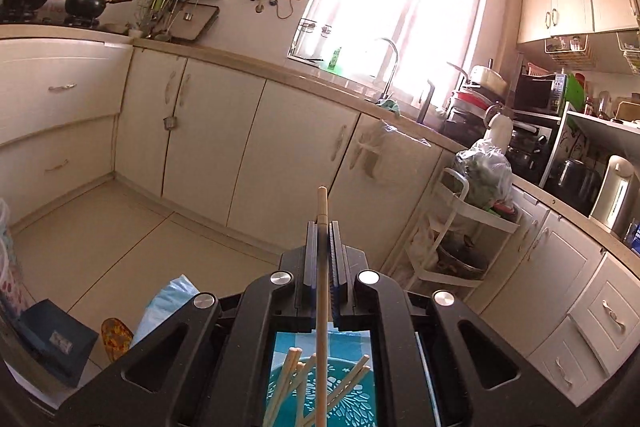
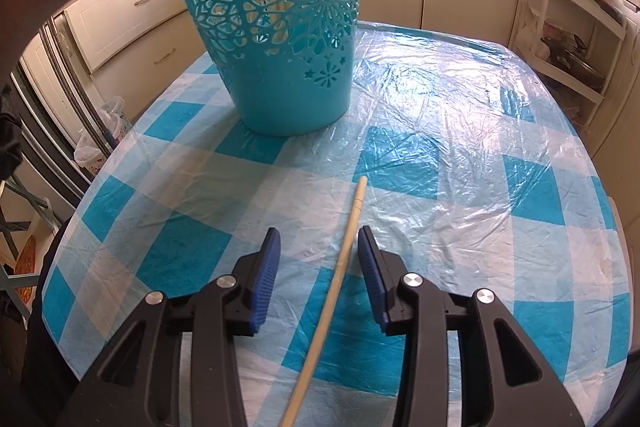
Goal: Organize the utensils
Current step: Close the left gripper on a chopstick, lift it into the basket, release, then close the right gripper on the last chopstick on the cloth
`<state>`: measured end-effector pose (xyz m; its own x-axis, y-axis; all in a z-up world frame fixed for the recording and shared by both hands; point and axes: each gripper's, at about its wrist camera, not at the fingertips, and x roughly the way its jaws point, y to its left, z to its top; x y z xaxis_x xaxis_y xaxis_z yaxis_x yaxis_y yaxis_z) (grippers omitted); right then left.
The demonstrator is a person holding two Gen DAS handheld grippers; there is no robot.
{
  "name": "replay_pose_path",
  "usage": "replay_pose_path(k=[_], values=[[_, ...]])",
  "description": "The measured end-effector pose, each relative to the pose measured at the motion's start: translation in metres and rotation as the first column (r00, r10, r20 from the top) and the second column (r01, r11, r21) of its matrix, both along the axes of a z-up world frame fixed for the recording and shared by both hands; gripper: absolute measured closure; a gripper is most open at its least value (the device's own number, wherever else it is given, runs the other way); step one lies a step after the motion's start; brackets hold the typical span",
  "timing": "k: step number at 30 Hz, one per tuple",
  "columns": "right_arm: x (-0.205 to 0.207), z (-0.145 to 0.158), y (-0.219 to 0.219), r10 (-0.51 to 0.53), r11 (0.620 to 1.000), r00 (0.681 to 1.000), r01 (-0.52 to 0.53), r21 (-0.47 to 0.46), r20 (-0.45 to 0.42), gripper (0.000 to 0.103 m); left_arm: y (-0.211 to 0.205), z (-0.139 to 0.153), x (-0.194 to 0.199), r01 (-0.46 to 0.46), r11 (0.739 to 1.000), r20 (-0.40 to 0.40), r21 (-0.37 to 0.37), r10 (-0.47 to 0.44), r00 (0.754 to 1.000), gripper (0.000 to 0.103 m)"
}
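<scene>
Turquoise plastic with flower-shaped cut-outs makes up the basket (image 2: 276,27) that stands upright toward the far left of the tabletop (image 2: 460,99), which is covered by a blue-and-white checked cloth under a crinkled clear sheet. Seen from the left wrist camera, the same basket lies below the left hand-held gripper (image 1: 323,227), and several pale wooden chopsticks (image 1: 286,379) lean inside it at different angles.

That left hand-held gripper is clamped tight on one chopstick (image 1: 322,211): the stick runs up between the two blue pads, its blunt end sticking out past the fingertips, while its lower part reaches down toward the basket's mouth. It faces the cream kitchen cabinets (image 1: 248,147) and a bright window (image 1: 400,3).

The right hand-held gripper (image 2: 319,239) is tilted down at the cloth with its jaws parted. A single chopstick (image 2: 340,267) lies flat on the tabletop between the blue pads (image 2: 266,279), running from the bottom of the view up and slightly right, its tip well short of the basket. Neither pad touches it; there is a clear gap on each side, narrower on the right. A white trolley shelf (image 2: 568,39) stands beyond the tabletop's right edge
</scene>
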<state>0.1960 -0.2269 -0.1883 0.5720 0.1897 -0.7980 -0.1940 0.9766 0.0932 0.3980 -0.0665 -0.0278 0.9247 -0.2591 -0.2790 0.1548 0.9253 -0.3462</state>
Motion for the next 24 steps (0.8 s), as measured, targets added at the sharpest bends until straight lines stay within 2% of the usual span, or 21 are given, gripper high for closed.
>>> replay_pose_path(k=[12, 16, 18, 19, 21, 23, 24], values=[[0.0, -0.001, 0.002, 0.004, 1.0, 1.0, -0.004, -0.007, 0.0, 0.06, -0.001, -0.029, -0.003, 0.016, 0.999, -0.044, 0.028, -0.014, 0.999, 0.098], [0.0, -0.001, 0.003, 0.006, 1.0, 1.0, -0.006, -0.008, 0.0, 0.06, -0.005, -0.035, -0.008, 0.041, 0.996, -0.06, 0.078, -0.036, 0.998, 0.098], [0.0, -0.001, 0.005, 0.009, 1.0, 1.0, -0.009, -0.01, 0.0, 0.059, -0.012, -0.039, -0.011, 0.073, 0.988, -0.085, 0.133, -0.062, 0.994, 0.097], [0.0, -0.001, 0.005, 0.011, 1.0, 1.0, -0.011, -0.01, 0.0, 0.058, -0.015, -0.041, -0.013, 0.085, 0.984, -0.094, 0.157, -0.071, 0.993, 0.093], [0.0, -0.001, 0.005, 0.013, 1.0, 1.0, -0.013, -0.008, -0.001, 0.058, -0.014, -0.042, -0.022, 0.09, 0.978, -0.106, 0.188, -0.071, 0.992, 0.079], [0.0, -0.001, 0.003, 0.011, 1.0, 1.0, -0.011, 0.008, -0.003, 0.058, -0.005, -0.041, -0.035, 0.065, 0.979, -0.104, 0.194, -0.045, 0.994, 0.048], [0.0, -0.001, 0.001, 0.008, 1.0, 1.0, -0.008, 0.017, -0.004, 0.058, 0.001, -0.039, -0.043, 0.043, 0.98, -0.093, 0.193, -0.025, 0.995, 0.042]])
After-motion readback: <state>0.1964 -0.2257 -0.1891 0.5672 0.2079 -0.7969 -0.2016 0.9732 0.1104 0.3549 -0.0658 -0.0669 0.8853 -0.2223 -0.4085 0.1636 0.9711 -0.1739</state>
